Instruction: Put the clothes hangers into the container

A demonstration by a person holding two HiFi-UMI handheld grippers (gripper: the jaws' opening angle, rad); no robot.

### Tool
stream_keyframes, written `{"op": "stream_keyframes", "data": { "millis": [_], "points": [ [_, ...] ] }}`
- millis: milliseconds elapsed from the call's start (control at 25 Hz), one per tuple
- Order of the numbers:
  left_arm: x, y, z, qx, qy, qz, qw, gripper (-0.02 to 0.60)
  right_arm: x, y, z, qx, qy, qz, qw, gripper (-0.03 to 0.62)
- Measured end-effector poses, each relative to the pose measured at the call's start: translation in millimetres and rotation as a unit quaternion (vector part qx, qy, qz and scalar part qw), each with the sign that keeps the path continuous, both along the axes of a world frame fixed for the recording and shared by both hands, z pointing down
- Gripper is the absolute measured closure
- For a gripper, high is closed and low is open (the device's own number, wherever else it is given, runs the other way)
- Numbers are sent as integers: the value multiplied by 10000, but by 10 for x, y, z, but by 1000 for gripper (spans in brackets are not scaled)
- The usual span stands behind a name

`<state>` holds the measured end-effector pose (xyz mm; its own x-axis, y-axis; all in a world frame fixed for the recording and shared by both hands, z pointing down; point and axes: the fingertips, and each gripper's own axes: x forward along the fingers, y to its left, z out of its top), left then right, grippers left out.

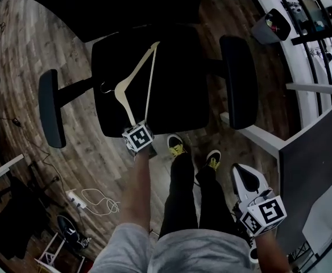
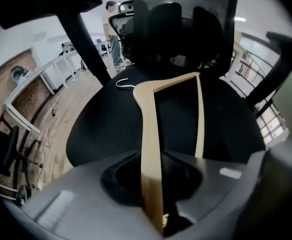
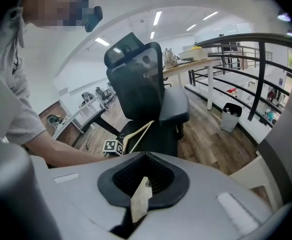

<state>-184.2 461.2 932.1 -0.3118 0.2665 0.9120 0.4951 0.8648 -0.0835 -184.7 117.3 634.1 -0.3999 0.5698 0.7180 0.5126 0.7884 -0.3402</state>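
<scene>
Left gripper clamping one arm of a pale wooden clothes hanger, hanger lying on a black office chair seat by its front edge, black armrests flanking, right gripper pinching a pale wooden piece, hovering over open plank floor.

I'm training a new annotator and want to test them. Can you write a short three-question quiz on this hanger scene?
1. True or false: the wooden hanger is already inside a container.
2. What is between the left tongs? A) a cable B) one arm of the hanger C) nothing
3. Fill in: in the head view, the hanger shows against the black seat of an office ____.

Key: 1 false, no container surrounds it. 2 B. 3 chair.
</scene>
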Motion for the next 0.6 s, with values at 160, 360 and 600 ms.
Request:
{"op": "stream_keyframes", "data": {
  "millis": [160,360,600],
  "points": [
    [164,116,-556,233,-770,-51,9967,508,96,-45,-104,-68,-38,-23,10000,595],
    [268,205,-1380,288,-1533,34,9878,509,145,51,-439,-161,-400,-116,9990,595],
    [206,35,-2492,161,-2315,337,9721,511,72,-222,-923,-460,-876,149,9950,595]
  ]
}}
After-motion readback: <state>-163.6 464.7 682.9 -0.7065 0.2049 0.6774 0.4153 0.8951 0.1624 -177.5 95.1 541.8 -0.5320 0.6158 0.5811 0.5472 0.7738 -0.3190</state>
